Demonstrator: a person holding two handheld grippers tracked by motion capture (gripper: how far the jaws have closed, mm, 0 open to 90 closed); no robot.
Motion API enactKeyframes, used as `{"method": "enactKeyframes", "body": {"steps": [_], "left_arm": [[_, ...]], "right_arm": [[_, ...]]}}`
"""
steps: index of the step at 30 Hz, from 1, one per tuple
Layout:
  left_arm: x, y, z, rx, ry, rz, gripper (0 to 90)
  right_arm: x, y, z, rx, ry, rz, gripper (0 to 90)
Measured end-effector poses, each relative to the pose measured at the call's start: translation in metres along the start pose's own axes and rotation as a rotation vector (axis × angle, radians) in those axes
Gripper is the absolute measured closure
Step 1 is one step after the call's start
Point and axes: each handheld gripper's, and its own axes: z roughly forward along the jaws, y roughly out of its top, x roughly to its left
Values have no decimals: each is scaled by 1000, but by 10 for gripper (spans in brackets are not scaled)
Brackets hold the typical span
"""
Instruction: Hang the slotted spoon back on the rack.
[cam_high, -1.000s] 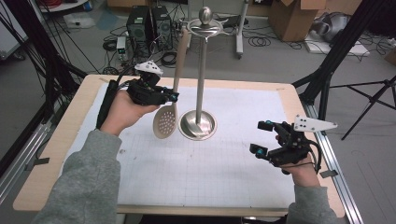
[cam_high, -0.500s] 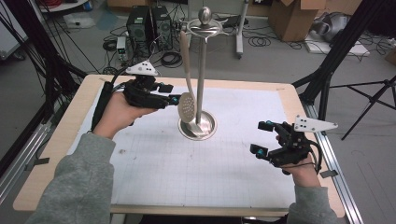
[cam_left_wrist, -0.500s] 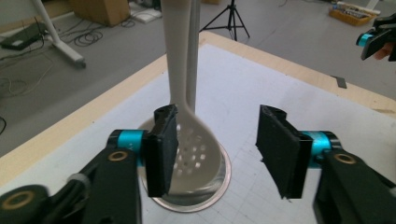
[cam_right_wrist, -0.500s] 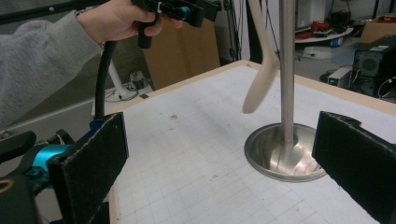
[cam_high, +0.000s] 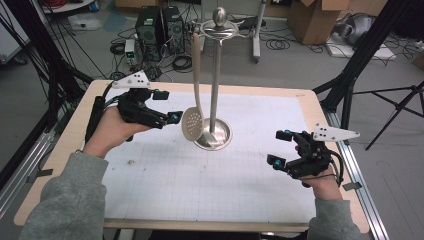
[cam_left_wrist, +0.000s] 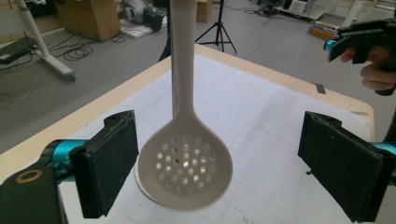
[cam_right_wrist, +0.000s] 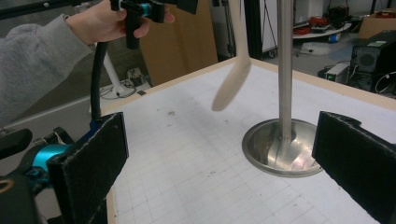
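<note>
A pale slotted spoon (cam_high: 192, 125) hangs from the top ring of a metal stand (cam_high: 215, 85), its bowl beside the stand's round base (cam_high: 220, 140). My left gripper (cam_high: 167, 106) sits just left of the bowl. Its jaws have just been opening and now stand wide. In the left gripper view the spoon (cam_left_wrist: 184, 170) hangs free ahead of the left gripper (cam_left_wrist: 219, 168), touching neither pad. My right gripper (cam_high: 278, 147) rests open at the table's right. In the right gripper view the right gripper (cam_right_wrist: 219, 163) faces the base (cam_right_wrist: 280, 147), with the spoon (cam_right_wrist: 233, 79) blurred.
A white gridded mat (cam_high: 200, 180) covers the wooden table (cam_high: 65, 150). Computer cases, cables and cardboard boxes lie on the floor beyond the far edge. A black tripod (cam_high: 395, 100) stands off the table's right side.
The left gripper opened, let go of the spoon and drew back to the left. The spoon swung in from its tilted, held position to hang by the pole. The right gripper stayed put.
</note>
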Motion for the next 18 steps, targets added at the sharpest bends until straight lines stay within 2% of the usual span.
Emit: {"method": "enactKeyframes", "body": {"steps": [4, 7, 12, 15, 18], "left_arm": [[-2, -6, -7, -15, 4, -1, 112], [-3, -12, -14, 2, 49, -10, 114], [-1, -29, -25, -22, 77, -16, 114], [0, -39, -29, -21, 97, -39, 114], [0, -48, -33, -19, 113, -36, 114]], "right_arm": [[1, 0, 1, 2, -3, -2, 22], [0, 0, 1, 3, -4, -8, 22], [1, -1, 2, 10, -8, -4, 22], [1, -1, 3, 18, -11, -2, 22], [1, -1, 3, 21, -14, 0, 22]]}}
